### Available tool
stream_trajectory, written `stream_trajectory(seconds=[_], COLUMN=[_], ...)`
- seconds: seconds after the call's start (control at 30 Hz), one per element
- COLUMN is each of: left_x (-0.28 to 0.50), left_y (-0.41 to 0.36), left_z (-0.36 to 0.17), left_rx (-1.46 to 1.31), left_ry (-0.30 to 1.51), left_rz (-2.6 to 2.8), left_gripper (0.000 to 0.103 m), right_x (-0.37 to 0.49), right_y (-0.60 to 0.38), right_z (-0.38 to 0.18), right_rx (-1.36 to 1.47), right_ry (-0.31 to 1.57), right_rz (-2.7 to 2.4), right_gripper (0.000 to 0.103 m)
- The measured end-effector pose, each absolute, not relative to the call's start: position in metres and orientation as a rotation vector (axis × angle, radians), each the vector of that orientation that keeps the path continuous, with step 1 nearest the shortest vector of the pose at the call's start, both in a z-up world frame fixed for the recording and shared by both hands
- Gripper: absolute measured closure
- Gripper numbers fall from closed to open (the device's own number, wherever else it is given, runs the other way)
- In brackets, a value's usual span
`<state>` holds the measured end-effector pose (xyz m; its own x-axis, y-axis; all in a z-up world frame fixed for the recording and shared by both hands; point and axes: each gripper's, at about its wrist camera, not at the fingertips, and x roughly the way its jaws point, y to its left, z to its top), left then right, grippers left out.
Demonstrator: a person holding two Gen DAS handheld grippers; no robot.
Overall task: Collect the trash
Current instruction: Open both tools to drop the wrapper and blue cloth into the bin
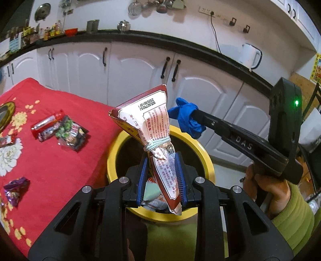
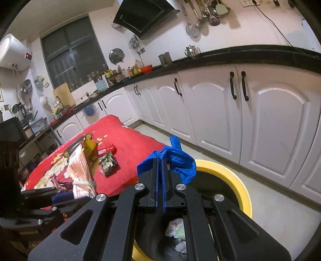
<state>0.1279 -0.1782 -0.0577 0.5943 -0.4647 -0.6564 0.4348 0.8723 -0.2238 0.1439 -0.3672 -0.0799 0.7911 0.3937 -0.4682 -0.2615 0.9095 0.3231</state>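
Closest in, the left gripper point(image 1: 161, 176) has its blue pads pinched on a red-and-white snack bag point(image 1: 152, 128), tied at the neck with a pale elastic band point(image 1: 158, 145). Printed upside down near the bag's top edge is a stamped code that seems to read "20250818F1" over "02S027920J"; below it run blocks of small red print too fine to read, and a QR code sits just under the band. The bag hangs over the mouth of a yellow-rimmed bin point(image 1: 202, 152), which already has crumpled wrappers inside.

Raised letters "DAS" show on one finger of the right gripper point(image 1: 195, 115), which reaches in from the right, held by a hand point(image 1: 266, 184) in a green sleeve. Its jaws are pressed together on a scrap of blue plastic film point(image 2: 176, 160), also above the bin point(image 2: 236, 180).

Beside the bin stands a table under a red cloth with a flower pattern point(image 1: 60, 160). Several snack wrappers point(image 1: 62, 130) lie on it in a loose cluster, and a purple foil wrapper point(image 1: 16, 189) lies apart, nearer the edge. Their lettering is too small to make out.

Around them is a kitchen: white cabinet doors with black handles point(image 2: 232, 86) under a dark countertop, a white kettle point(image 1: 250, 56) plugged into the wall, hanging utensils, a black range hood point(image 2: 146, 16) and a white water heater point(image 2: 14, 52) beside the window.
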Motion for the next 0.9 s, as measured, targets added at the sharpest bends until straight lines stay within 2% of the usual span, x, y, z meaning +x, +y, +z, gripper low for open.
stream_trajectory(seconds=[0.87,0.9], left_x=[0.145,0.146], left_y=[-0.205,-0.205], left_z=[-0.099,-0.099], left_rx=[-0.042,-0.041], left_ry=[0.892,0.891], left_rz=[-0.593,-0.585], left_gripper=[0.082,0.076], right_x=[0.160,0.161], right_y=[-0.392,-0.392], right_z=[-0.108,-0.108], right_rx=[0.350,0.352], right_ry=[0.651,0.653], right_rz=[0.340,0.339], right_gripper=[0.098,0.094])
